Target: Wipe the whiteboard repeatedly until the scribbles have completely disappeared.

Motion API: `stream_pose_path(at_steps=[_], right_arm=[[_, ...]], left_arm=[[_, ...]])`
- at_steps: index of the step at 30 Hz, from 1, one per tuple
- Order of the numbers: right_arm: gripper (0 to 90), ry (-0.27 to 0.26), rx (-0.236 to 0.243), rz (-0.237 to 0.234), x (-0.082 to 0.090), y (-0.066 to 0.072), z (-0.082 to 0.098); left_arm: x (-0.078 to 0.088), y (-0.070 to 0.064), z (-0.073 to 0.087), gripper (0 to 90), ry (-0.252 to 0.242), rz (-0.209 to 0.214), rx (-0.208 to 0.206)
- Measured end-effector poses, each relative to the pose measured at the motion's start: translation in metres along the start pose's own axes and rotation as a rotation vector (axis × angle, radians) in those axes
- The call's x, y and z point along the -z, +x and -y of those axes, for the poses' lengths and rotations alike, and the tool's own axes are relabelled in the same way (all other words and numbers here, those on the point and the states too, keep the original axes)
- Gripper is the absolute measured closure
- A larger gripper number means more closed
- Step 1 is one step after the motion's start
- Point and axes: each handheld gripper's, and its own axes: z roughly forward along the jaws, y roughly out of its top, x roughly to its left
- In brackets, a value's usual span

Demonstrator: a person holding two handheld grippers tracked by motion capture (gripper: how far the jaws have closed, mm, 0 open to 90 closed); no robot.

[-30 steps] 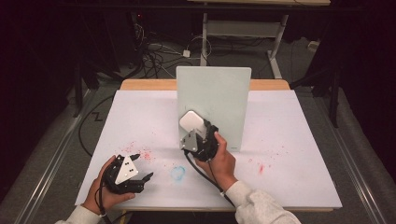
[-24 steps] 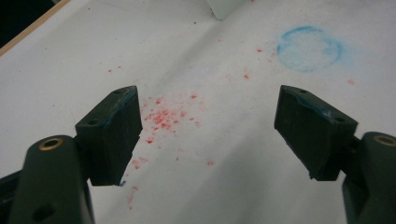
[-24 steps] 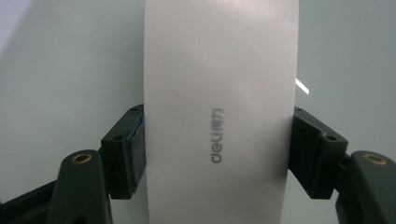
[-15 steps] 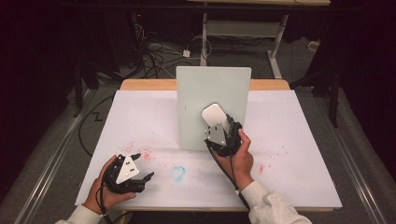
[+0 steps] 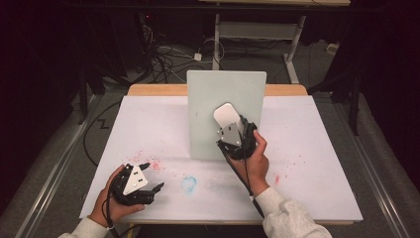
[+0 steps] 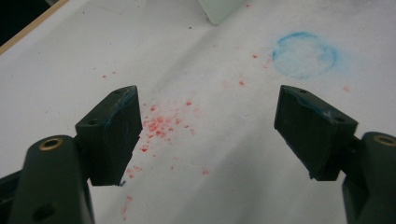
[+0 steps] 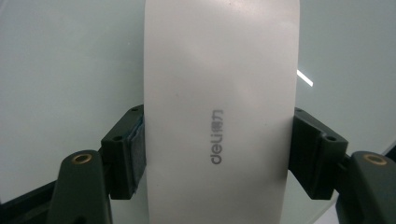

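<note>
A pale green-white board (image 5: 205, 111) stands upright at the middle back of the table. My right gripper (image 5: 229, 129) is shut on a white oblong eraser (image 5: 226, 115) and holds it flat against the board's face, right of its middle. In the right gripper view both pads press the sides of the eraser (image 7: 219, 84), which carries grey "deli" lettering, with the board (image 7: 70, 70) behind it. My left gripper (image 5: 152, 177) rests low at the table's front left, open and with nothing between the jaws. The left gripper (image 6: 210, 121) hovers over red specks (image 6: 163, 123).
White paper (image 5: 322, 148) covers the table, whose wooden edge (image 5: 153, 89) shows at the back. A blue ring mark (image 5: 188, 184) lies at the front middle, seen also as the ring (image 6: 304, 54) ahead of the left jaws. Cables (image 5: 168, 54) and stand legs sit on the floor behind.
The right gripper has carried the eraser rightward and upward across the board's face. The left gripper has stayed where it was.
</note>
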Motion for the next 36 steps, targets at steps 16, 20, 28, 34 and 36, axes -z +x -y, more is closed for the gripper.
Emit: stream_pose_path(at_steps=[16, 20, 28, 34, 36], right_arm=[[31.0, -0.045, 0.069, -0.022, -0.008, 0.047, -0.035], [31.0, -0.033, 0.150, -0.045, -0.009, 0.066, -0.035], [31.0, -0.014, 0.220, -0.075, -0.008, 0.085, -0.023], [31.0, -0.004, 0.221, -0.103, -0.006, 0.081, -0.016], [31.1, -0.012, 0.197, -0.088, -0.006, 0.071, -0.017]], left_arm=[[0.004, 0.000, 0.001, 22.4, -0.012, 0.002, 0.012], [0.005, 0.000, 0.002, 22.4, -0.012, 0.003, 0.010], [0.005, 0.000, 0.003, 22.5, -0.016, 0.001, 0.009], [0.005, -0.001, 0.002, 22.4, -0.010, 0.000, 0.007], [0.005, -0.001, 0.003, 22.4, -0.008, 0.000, 0.008]])
